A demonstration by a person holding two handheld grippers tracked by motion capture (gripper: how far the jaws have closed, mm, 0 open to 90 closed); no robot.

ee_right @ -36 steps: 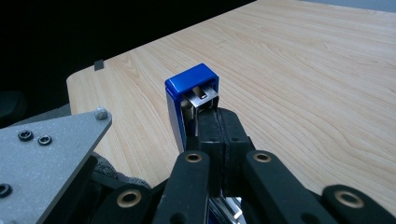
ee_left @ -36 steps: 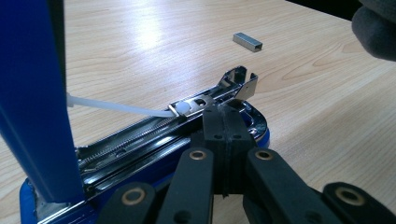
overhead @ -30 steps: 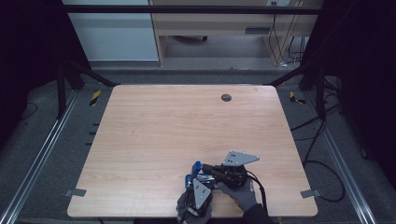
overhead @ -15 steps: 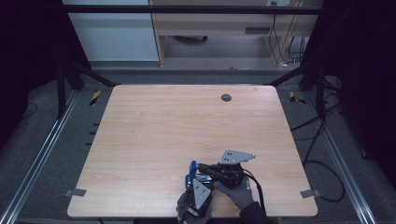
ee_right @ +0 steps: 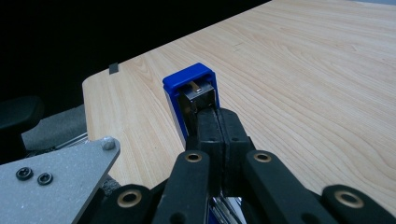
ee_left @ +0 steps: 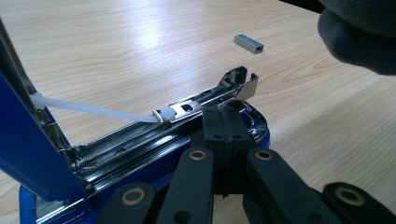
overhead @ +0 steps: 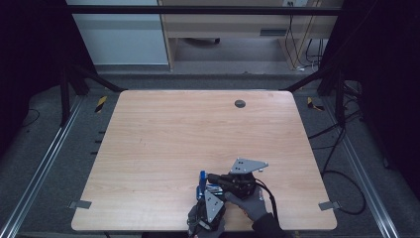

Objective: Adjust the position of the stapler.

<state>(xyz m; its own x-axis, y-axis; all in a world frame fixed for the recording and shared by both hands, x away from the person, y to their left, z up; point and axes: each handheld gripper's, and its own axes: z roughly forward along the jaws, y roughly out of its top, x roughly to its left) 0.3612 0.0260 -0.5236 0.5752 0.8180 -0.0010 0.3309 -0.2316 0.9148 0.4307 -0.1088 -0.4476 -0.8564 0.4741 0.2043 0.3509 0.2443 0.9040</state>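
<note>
A blue stapler (overhead: 202, 184) is lying open near the front edge of the wooden table (overhead: 163, 144). The left gripper (ee_left: 223, 122) is squeezing tight on the stapler's shiny metal track. The right gripper (ee_right: 217, 122) is pinching the stapler's lifted blue top. A small block of staples (ee_left: 248, 43) is lying just beyond the stapler.

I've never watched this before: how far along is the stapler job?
Done: the blue stapler is swung open, its chrome staple channel bare. In hand: the left gripper is shut against the channel's front, and the right gripper is shut at the lid. Left, probably: the staple strip on the table isn't loaded yet, and the lid isn't closed.
</note>
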